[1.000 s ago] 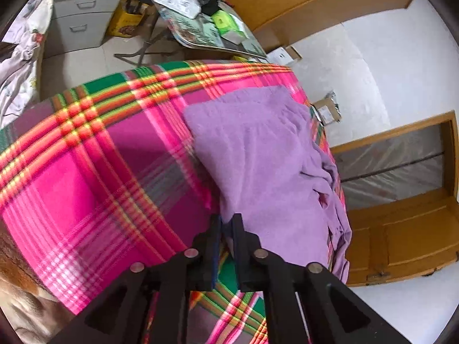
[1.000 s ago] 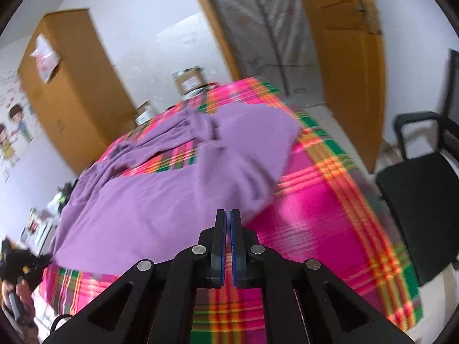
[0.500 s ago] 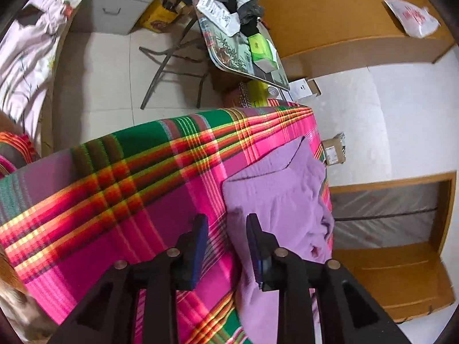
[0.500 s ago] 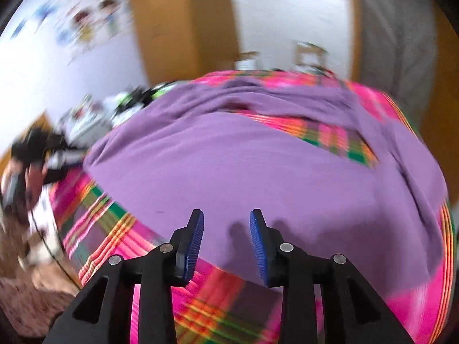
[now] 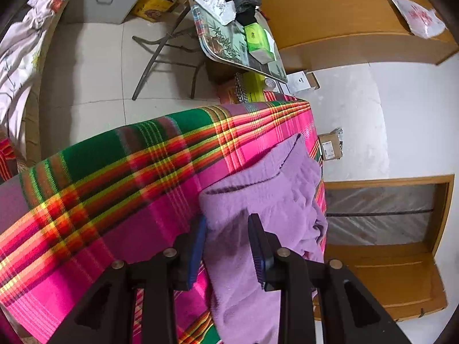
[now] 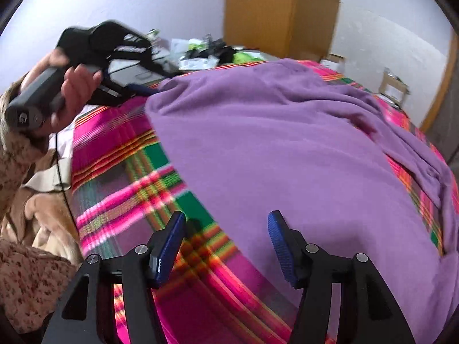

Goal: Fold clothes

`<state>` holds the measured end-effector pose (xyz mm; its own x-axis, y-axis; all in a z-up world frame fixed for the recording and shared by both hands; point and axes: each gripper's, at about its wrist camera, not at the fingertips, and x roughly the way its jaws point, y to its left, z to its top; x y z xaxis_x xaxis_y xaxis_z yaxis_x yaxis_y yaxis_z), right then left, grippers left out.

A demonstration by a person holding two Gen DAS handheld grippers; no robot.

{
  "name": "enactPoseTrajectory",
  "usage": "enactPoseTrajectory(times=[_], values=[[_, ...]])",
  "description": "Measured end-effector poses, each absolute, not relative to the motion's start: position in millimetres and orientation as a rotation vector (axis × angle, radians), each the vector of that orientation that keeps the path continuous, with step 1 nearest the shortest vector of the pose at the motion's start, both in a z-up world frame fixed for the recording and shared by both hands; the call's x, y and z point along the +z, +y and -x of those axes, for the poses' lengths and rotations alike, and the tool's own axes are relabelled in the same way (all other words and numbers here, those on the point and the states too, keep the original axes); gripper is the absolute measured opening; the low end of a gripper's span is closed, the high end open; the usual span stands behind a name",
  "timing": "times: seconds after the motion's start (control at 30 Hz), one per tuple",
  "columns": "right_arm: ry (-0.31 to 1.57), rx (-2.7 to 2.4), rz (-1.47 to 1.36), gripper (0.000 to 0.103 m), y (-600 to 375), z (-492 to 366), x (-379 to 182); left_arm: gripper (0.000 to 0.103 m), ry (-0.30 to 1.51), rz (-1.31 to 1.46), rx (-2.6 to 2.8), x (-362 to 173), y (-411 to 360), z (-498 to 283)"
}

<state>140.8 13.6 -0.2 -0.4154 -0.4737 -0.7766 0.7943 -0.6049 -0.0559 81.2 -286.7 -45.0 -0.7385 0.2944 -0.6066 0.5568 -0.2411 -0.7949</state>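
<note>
A purple fleece garment [image 5: 272, 195] lies spread on a bed covered with a pink, green and yellow plaid blanket [image 5: 114, 186]. My left gripper [image 5: 228, 243] is open and straddles one corner of the garment, with the cloth between its blue pads. In the right wrist view the garment [image 6: 287, 143] fills the middle. My right gripper [image 6: 225, 240] is open wide over the garment's near edge, where purple cloth meets plaid blanket [image 6: 129, 206]. A hand [image 6: 71, 86] holds the left gripper [image 6: 134, 89] at the garment's far left corner.
A cluttered folding table [image 5: 238, 43] stands past the bed's far edge, with a wooden wardrobe [image 5: 344, 14] behind it. A cardboard box [image 5: 330, 149] sits on the floor by a wooden door [image 5: 387, 272]. A floral sleeve [image 6: 17, 149] and beige bedding are at the left.
Both grippers were shut a second ago and are now open. The left one moved onto the garment's corner. The right one swung round to the near edge.
</note>
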Motion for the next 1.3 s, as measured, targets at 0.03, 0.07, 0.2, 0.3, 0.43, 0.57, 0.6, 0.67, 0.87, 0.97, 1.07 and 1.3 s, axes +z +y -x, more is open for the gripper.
enactPoseTrajectory(times=[0.03,0.07,0.2,0.3,0.43,0.57,0.6,0.67,0.87,0.97,1.07,1.3], values=[[0.547,-2.064,-0.96,0.063,10,-140,-1,0.025,1.813,-1.034,-2.09,-46,-288,-81],[0.551,-2.069,-0.96,0.064,7,-138,-2,0.021,1.813,-1.032,-2.087,-47,-289,-81],[0.566,-2.085,-0.955,0.064,-4,-133,-2,0.011,1.85,-0.982,-2.105,-40,-297,-84],[0.545,-2.1,-0.974,0.064,-8,-127,-2,0.01,1.881,-0.94,-2.121,-34,-304,-86],[0.54,-2.107,-0.983,0.064,-14,-121,-2,0.01,1.91,-0.902,-2.138,-26,-308,-87],[0.574,-2.168,-0.977,0.064,-8,-118,-1,0.01,1.921,-0.897,-2.135,-25,-308,-90],[0.581,-2.187,-0.979,0.063,-4,-118,-1,0.01,1.925,-0.899,-2.135,-25,-309,-91],[0.609,-2.229,-0.974,0.056,5,-118,0,0.01,1.921,-0.885,-2.136,-25,-311,-96],[0.687,-2.309,-0.972,0.011,24,-118,1,0.0,1.852,-0.786,-2.134,-20,-322,-118],[0.694,-2.314,-0.957,0.006,27,-123,1,0.0,1.845,-0.787,-2.128,-21,-324,-123],[0.716,-2.322,-0.909,0.005,25,-130,6,0.001,1.825,-0.83,-2.144,-21,-317,-122],[0.713,-2.327,-0.891,0.005,27,-133,10,0.027,1.838,-0.945,-2.143,-31,-305,-110]])
